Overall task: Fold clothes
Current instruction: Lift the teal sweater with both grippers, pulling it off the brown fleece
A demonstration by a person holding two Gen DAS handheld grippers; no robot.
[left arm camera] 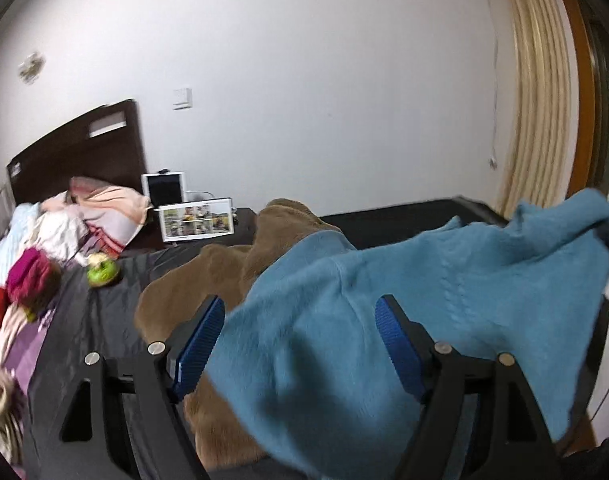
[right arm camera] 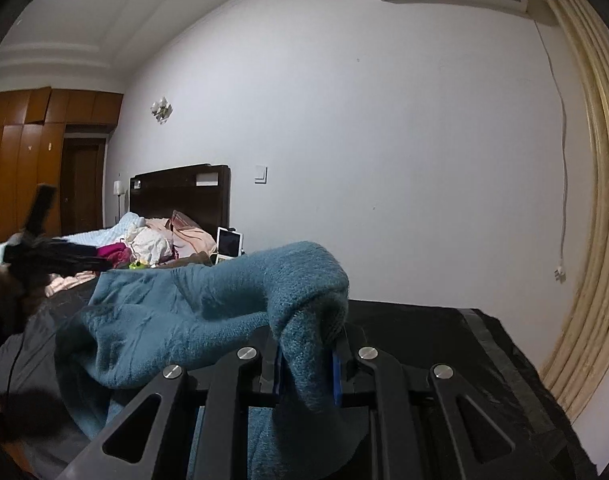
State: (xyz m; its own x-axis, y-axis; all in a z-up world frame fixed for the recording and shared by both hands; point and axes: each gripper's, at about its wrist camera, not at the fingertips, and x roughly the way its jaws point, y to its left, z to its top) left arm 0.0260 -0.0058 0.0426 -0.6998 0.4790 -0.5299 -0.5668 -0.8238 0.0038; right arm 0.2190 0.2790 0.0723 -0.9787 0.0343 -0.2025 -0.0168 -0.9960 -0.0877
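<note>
- Bed (left arm camera: 104, 312): dark grey cover, dark wooden headboard (left arm camera: 80, 152) against a white wall.
- Blue sweater (left arm camera: 344, 340): fuzzy knit, lifted and stretched across the bed from lower centre toward the right edge of the left wrist view; in the right wrist view it drapes from the jaws down to the left.
- Brown garment (left arm camera: 272, 232): lies crumpled on the bed, partly under the blue sweater.
- Pile of clothes (left arm camera: 100, 216): pink, white and magenta pieces heaped near the headboard.
- Right hand-held gripper (right arm camera: 306, 364): 2 blue pads pressed together, pinching a bunched fold of the blue sweater.
- Left hand-held gripper (left arm camera: 300, 344): jaws spread wide, the blue sweater's cloth lying between them; neither pad presses on it.
- 2 tablets (left arm camera: 196, 220): propped beside the bed near the wall, 1 showing a grid of pictures, the other dark.
- Green object (left arm camera: 102, 270): small, rounded, on the bed by the pile of clothes.
</note>
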